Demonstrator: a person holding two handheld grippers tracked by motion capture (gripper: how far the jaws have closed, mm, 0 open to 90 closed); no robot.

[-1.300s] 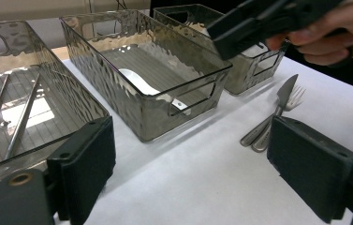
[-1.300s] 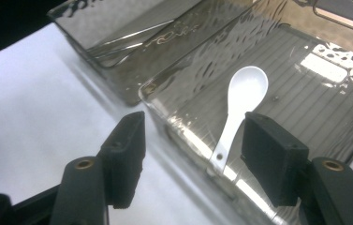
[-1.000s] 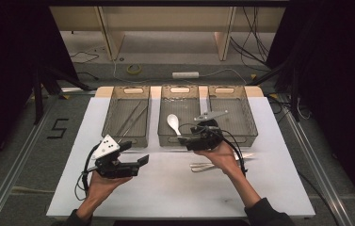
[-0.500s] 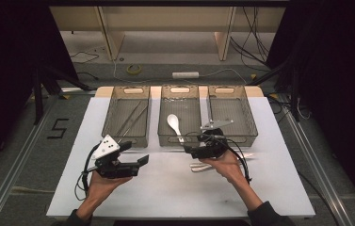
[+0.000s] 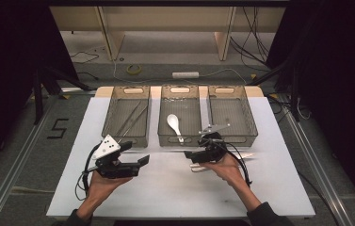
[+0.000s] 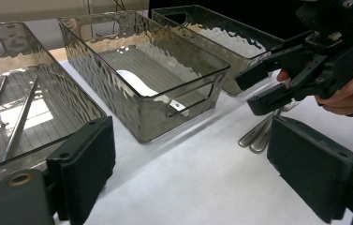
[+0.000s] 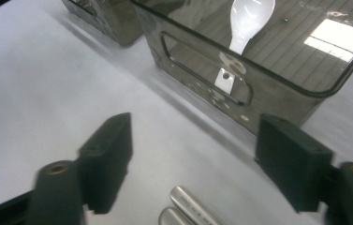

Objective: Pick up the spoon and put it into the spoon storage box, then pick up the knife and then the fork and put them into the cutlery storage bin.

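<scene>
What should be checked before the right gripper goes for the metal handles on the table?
1. Right gripper jaws apart, nothing between them: ok.
2. Two metal handles below the jaws, on the white table: ok.
3. Handles centred between the pads: cannot tell.
4. Left gripper apart from the handles: ok.
5. Middle bin has room beside the white spoon: ok.

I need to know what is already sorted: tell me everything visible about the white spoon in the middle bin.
The white spoon is a short, glossy soup spoon, ceramic or plastic by its look. It lies flat on the floor of the middle bin, bowl toward the far end, handle toward the near wall. It is alone there; neither claw touches it.
</scene>
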